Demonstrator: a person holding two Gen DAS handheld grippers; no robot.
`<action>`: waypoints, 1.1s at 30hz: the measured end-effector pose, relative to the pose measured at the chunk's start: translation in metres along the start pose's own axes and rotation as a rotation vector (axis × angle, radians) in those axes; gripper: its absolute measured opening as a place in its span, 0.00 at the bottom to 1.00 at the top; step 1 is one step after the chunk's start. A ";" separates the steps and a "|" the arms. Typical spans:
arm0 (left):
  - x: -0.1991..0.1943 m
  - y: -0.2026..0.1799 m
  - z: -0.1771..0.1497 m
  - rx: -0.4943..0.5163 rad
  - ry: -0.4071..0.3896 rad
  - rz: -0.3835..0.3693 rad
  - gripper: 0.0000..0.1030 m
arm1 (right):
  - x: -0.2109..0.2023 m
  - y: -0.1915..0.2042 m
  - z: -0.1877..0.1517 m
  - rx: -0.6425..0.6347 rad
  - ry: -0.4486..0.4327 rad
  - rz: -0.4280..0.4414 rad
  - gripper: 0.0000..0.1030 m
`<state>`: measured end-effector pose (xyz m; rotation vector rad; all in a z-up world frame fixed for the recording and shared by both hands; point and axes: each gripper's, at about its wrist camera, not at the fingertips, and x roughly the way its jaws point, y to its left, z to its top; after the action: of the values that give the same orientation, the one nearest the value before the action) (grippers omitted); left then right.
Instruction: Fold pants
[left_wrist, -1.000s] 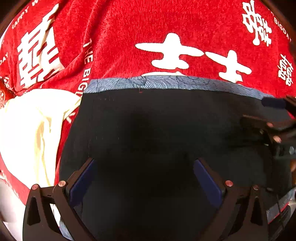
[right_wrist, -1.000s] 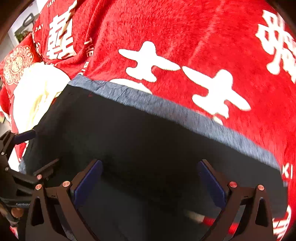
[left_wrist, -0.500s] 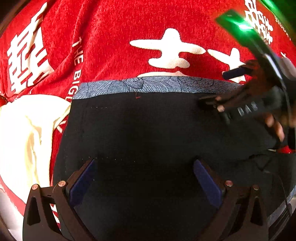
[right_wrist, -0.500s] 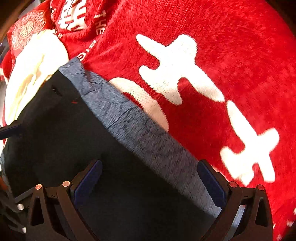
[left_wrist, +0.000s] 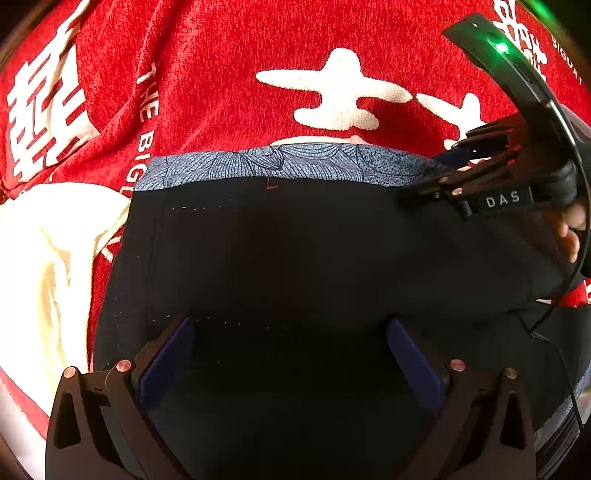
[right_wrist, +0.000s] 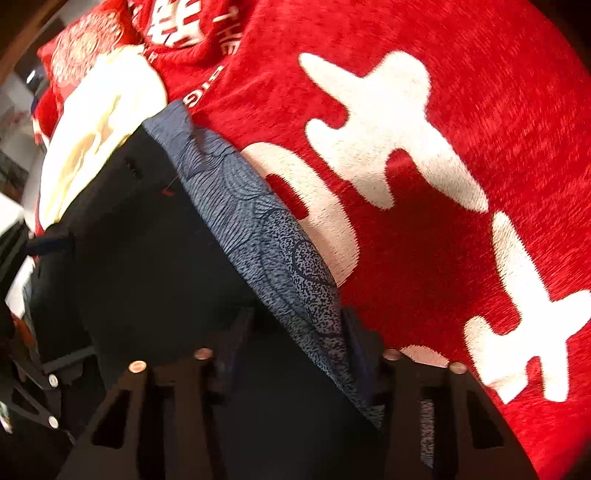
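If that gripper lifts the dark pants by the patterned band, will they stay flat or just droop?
Probably droop: the pants lie limp, moulded to the red blanket, with no stiffness showing. The patterned band is already puckering between the closing jaws of the right hand-held gripper, so it should bunch. Likely light, and the fuzzy blanket may drag on them a little.

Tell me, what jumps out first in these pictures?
The bright red blanket with big white characters fills the top of both views. On it lie black pants with a blue-grey patterned waistband along their far edge. The right gripper is closing on that waistband's end, while the left gripper hovers open over the black cloth.
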<state>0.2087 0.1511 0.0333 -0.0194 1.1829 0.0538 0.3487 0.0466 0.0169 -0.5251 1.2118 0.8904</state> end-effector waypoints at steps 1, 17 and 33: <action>-0.001 0.000 -0.001 -0.001 -0.001 0.001 1.00 | -0.002 0.003 0.000 -0.015 -0.001 -0.013 0.34; -0.012 0.018 0.016 -0.084 -0.009 -0.056 1.00 | -0.032 0.011 -0.004 -0.026 -0.086 0.007 0.10; 0.043 0.051 0.108 -0.535 0.231 -0.266 1.00 | -0.072 0.083 -0.040 -0.130 -0.254 -0.285 0.10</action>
<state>0.3221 0.2082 0.0346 -0.6678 1.3580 0.1354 0.2518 0.0413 0.0818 -0.6499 0.8287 0.7679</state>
